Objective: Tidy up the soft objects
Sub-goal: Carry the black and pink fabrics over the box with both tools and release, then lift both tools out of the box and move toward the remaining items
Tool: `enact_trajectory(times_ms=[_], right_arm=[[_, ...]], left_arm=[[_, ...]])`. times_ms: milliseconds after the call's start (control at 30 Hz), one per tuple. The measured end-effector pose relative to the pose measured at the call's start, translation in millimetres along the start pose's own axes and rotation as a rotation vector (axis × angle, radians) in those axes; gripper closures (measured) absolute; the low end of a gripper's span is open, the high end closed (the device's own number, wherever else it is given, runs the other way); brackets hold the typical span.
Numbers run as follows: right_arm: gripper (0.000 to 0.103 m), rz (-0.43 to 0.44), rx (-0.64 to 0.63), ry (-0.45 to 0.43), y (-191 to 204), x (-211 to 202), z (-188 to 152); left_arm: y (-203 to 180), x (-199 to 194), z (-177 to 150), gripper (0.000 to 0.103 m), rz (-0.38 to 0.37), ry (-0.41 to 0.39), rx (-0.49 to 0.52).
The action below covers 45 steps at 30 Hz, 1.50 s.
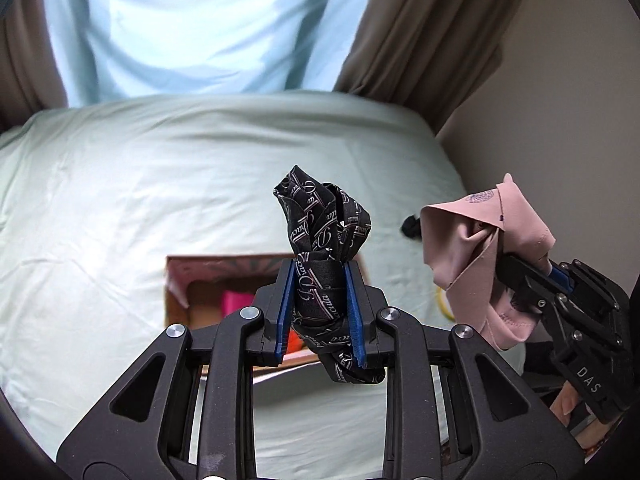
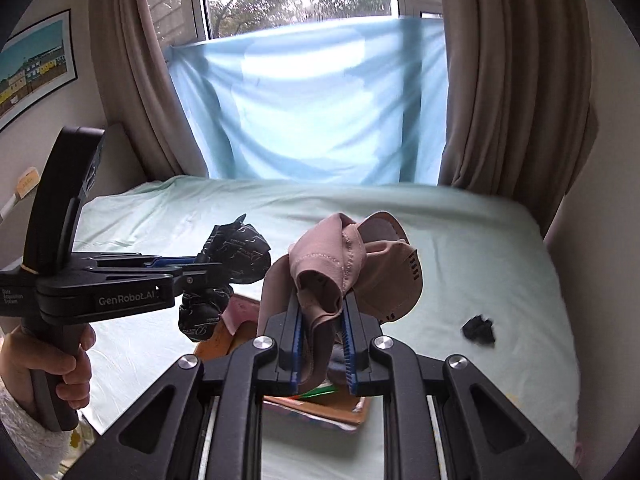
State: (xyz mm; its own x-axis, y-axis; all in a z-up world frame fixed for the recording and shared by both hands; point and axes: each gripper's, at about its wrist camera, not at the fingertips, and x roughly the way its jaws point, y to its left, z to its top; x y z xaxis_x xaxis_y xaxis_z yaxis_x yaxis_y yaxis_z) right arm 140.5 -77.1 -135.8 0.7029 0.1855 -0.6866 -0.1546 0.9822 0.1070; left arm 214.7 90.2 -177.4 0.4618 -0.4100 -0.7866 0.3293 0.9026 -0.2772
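Observation:
My left gripper is shut on a black cloth with pale lettering, bunched up between its blue pads and held above the bed. In the right wrist view the same gripper and black cloth hang at the left, held by a hand. My right gripper is shut on a pink garment that spills over its fingers; in the left wrist view that pink garment sits at the right. An open cardboard box lies on the bed under both grippers.
A pale green sheet covers the bed. A small black item lies on it at the right. Brown curtains and a blue cloth over the window stand behind. A wall borders the bed's right side.

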Motion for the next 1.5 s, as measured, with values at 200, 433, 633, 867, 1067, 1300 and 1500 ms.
enact_trajectory(times_ms=[200,433,633,867,1067,1300,1500], right_arm=[[0.087,0.02,0.054,0.116,21.6,53.8,-22.4],[0.087,0.039,0.083,0.244,25.4,115.1,-32.5],[0.087,0.067,0.132,0.356,16.5,172.0,-41.1],[0.087,0.096,0.182,0.477,8.7,236.1,-51.1],[0.087,0.106,0.277,0.561,-2.3,267.8,-54.8],[0.0,0.093,0.329,0.611,-12.6,287.4,-55.1],[0.0,0.078,0.333,0.588,-18.9,282.5,-56.6]], left_arm=[[62.7,25.7,-24.6,0.082,0.057,0.084,-0.042],[107.2,62.6,-46.3,0.082,0.102,0.173,-0.097],[129.0,117.3,-54.1,0.082,0.119,0.268,-0.172],[145.9,178.0,-56.1,0.082,0.141,0.353,-0.208],[152.2,204.3,-58.9,0.081,0.16,0.425,-0.209],[128.0,203.1,-64.3,0.0,0.18,0.415,-0.099],[124.1,199.8,-69.8,0.0,0.159,0.419,-0.113]])
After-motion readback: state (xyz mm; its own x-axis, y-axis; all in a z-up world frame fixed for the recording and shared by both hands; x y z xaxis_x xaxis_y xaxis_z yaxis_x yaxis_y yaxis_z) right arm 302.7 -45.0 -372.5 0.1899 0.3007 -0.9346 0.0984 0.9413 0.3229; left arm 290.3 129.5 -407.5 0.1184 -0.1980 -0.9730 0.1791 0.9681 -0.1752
